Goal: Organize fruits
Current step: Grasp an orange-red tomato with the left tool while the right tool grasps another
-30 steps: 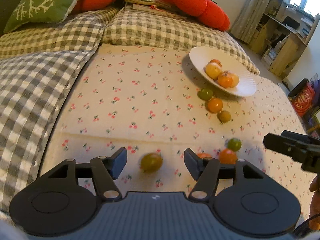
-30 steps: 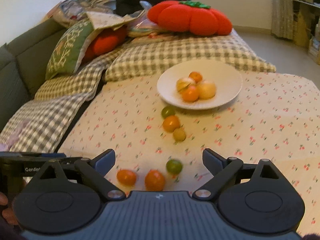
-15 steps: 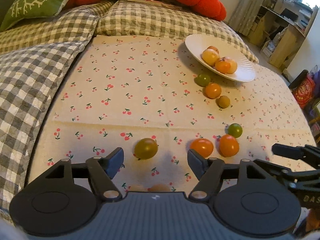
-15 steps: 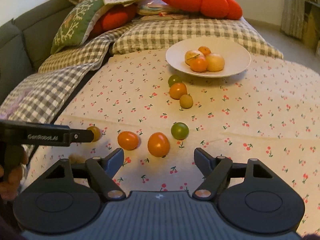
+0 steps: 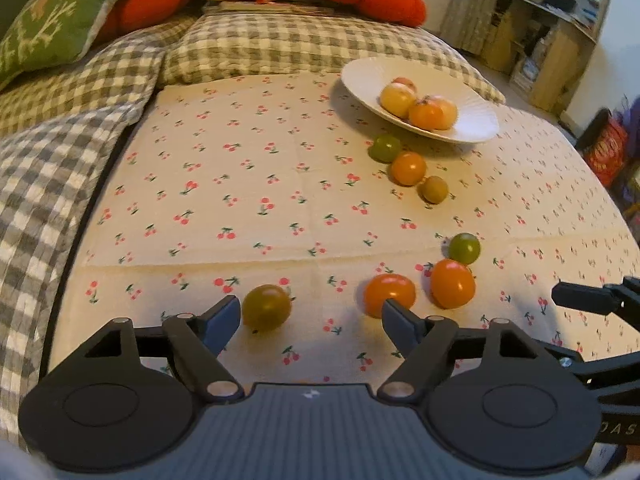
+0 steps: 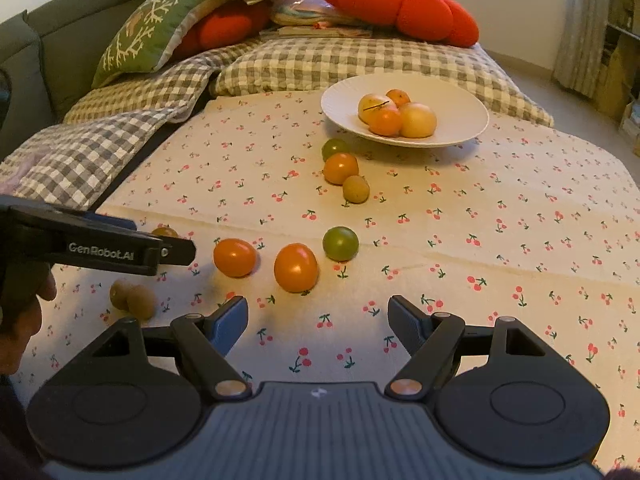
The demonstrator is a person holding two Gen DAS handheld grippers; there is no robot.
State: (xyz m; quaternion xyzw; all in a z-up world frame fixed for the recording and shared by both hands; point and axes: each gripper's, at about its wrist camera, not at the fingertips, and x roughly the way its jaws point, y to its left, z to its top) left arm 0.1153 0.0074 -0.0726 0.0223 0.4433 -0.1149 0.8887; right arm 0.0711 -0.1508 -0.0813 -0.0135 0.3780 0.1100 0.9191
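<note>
cloth: cherry-print fabric sheet on soft bed, fruit can roll if bumped
plate: white ribbed ceramic plate tilts, could spill
left gripper: jaws opening, empty; olive-green round tomato just beside left finger, may get nudged
right gripper: jaws closing on nothing; oval orange tomato ahead, may miss

1. Cloth: cream, red cherry print.
2. Plate: white.
3. Loose tomatoes: orange, green, olive.
4. Blanket: grey-cream gingham.
5. Cushions: red; green, white branch motif.
</note>
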